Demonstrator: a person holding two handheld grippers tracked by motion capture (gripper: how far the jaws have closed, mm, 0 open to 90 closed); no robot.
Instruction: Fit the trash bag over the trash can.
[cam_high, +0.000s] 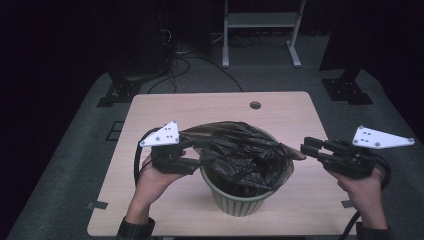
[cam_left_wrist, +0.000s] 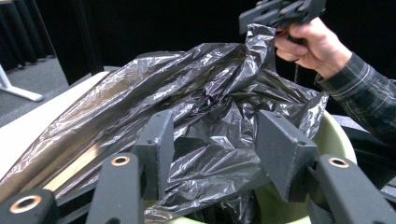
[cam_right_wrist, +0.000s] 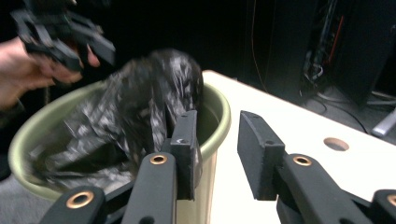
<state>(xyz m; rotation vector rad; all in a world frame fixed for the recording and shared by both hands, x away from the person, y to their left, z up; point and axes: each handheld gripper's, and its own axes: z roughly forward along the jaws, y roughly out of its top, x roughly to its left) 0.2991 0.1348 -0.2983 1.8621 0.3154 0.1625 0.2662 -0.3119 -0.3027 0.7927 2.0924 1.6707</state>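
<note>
We're mid bag-fitting: the bag (cam_high: 240, 150) sits bunched in the bin (cam_high: 239, 199) near the surface's front edge. Left gripper (cam_left_wrist: 212, 144) and right gripper (cam_right_wrist: 217, 149) both gape half-open, holding nothing. Next we'd probably regrip the bag's edge and stretch it over the rim.

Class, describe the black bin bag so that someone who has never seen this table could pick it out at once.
Start at the light wooden table. Near its front edge stands a pale green bin. The black bin bag is the crinkled, glossy plastic bunched loosely in and over that bin's mouth, the one soft, shiny thing between two rigid black tools.
</note>
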